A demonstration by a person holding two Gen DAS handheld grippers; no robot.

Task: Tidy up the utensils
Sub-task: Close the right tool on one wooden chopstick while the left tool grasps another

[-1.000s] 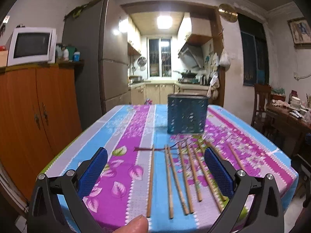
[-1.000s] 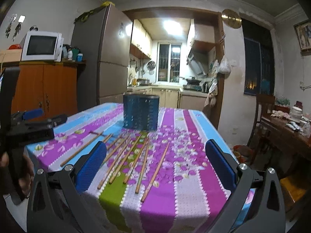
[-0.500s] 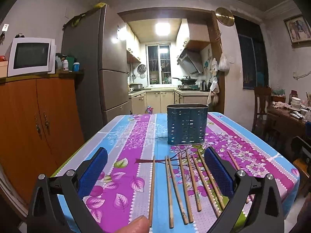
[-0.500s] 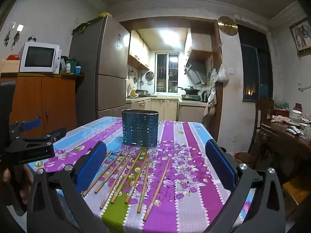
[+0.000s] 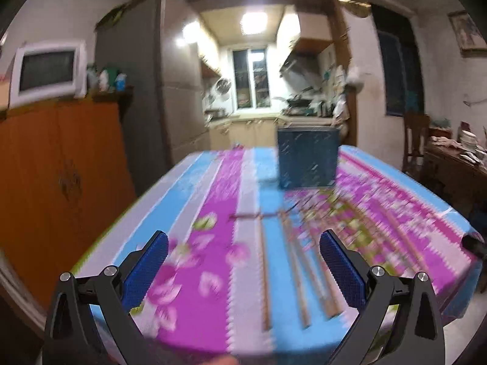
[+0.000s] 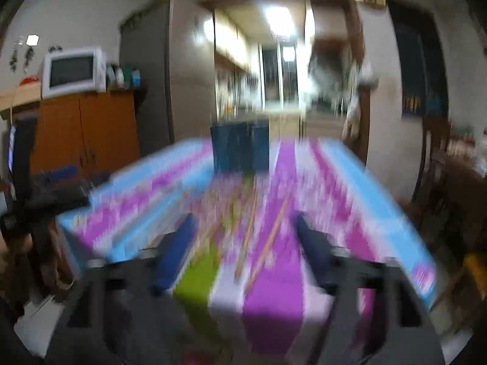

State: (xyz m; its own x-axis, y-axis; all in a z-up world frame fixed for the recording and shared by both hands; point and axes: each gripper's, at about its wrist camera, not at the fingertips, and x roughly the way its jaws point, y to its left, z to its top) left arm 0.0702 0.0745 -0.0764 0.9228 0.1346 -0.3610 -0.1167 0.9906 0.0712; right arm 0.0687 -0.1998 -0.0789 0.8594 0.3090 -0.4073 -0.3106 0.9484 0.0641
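While both views have gone blurry since a moment ago, left tongs [image 5: 243, 251] and right tongs [image 6: 243, 232] gape wide, holding nothing; right looks narrower, likely starting approach. Thin wooden chopsticks [image 5: 296, 264] lie loose on floral tabletop [image 5: 213, 319], near perforated blue holder [image 5: 307, 158].

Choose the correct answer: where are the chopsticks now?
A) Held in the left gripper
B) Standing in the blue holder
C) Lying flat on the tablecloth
C: the chopsticks lie flat on the tablecloth, in front of the blue holder; the left gripper is open and empty.
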